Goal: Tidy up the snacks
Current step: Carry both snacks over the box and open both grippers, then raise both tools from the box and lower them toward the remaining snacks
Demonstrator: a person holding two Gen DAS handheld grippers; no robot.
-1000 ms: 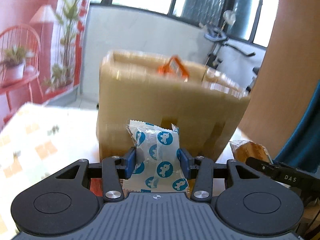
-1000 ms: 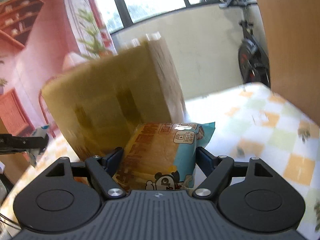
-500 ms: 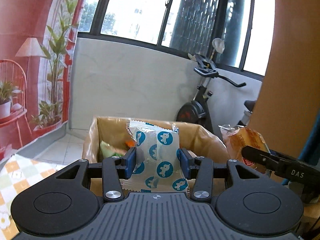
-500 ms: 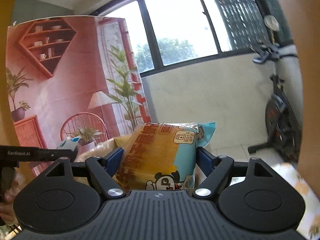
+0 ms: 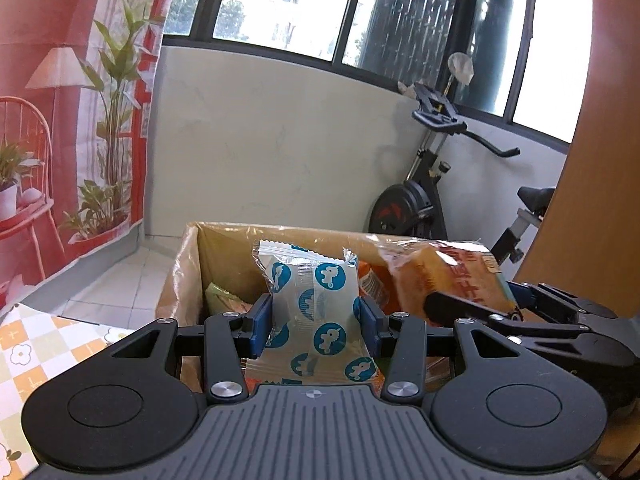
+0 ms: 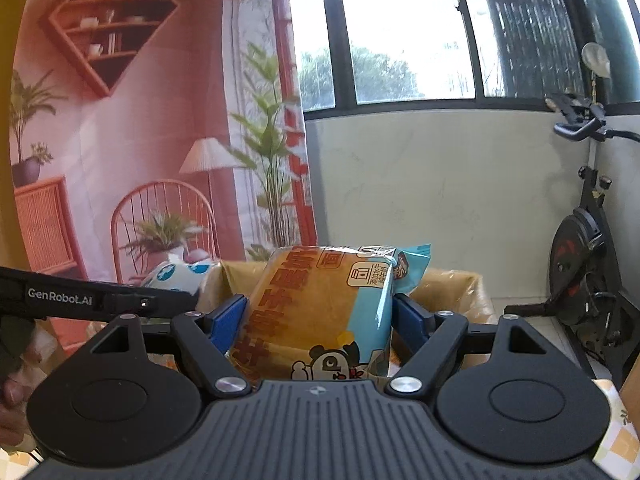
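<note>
Two hand-held grippers hang over the open box (image 5: 188, 264) at frame centre. The left hand-held gripper (image 5: 316, 322) pinches a white packet (image 5: 316, 300) with blue dots; the right hand-held gripper (image 6: 320, 320), jaws wider, clamps a bread pack (image 6: 316, 312) above the box's right side.

A home balcony room: exercise bike (image 5: 432, 184), checked tablecloth (image 5: 36, 344), barred windows (image 6: 400, 32).
</note>
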